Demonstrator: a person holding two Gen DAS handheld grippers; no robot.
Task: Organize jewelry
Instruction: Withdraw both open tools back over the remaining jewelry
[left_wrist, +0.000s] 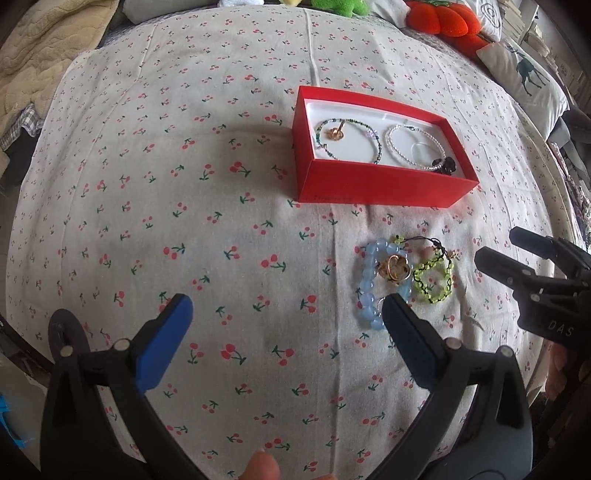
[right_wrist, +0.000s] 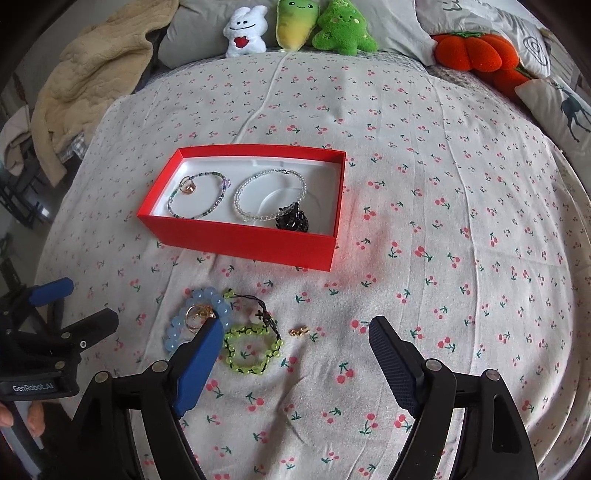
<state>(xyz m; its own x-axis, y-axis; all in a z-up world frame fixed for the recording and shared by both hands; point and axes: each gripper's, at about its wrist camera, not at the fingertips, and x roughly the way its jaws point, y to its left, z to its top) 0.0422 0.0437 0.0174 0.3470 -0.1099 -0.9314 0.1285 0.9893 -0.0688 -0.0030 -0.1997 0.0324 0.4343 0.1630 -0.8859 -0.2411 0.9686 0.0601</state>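
Note:
A red box (left_wrist: 369, 184) (right_wrist: 240, 243) with a white lining stands on the cherry-print sheet. It holds a dark beaded bracelet (right_wrist: 195, 199) with a gold ring, a clear bead bracelet (right_wrist: 269, 195) and a black piece (right_wrist: 291, 219). In front of the box lie a blue bead bracelet (left_wrist: 369, 291) (right_wrist: 173, 332), gold rings (left_wrist: 394, 269) (right_wrist: 197, 314), a green bracelet (left_wrist: 434, 280) (right_wrist: 251, 350) and a small gold charm (right_wrist: 299, 331). My left gripper (left_wrist: 286, 301) (right_wrist: 88, 299) is open, left of the pile. My right gripper (right_wrist: 294, 323) (left_wrist: 498, 243) is open over the green bracelet and charm, holding nothing.
Plush toys (right_wrist: 299, 26) line the far edge of the bed, with an orange pumpkin cushion (right_wrist: 476, 51) and a deer-print pillow (left_wrist: 524, 77) at the right. A beige blanket (right_wrist: 85, 77) is heaped at the far left. A hand (right_wrist: 22, 417) holds the left gripper's handle.

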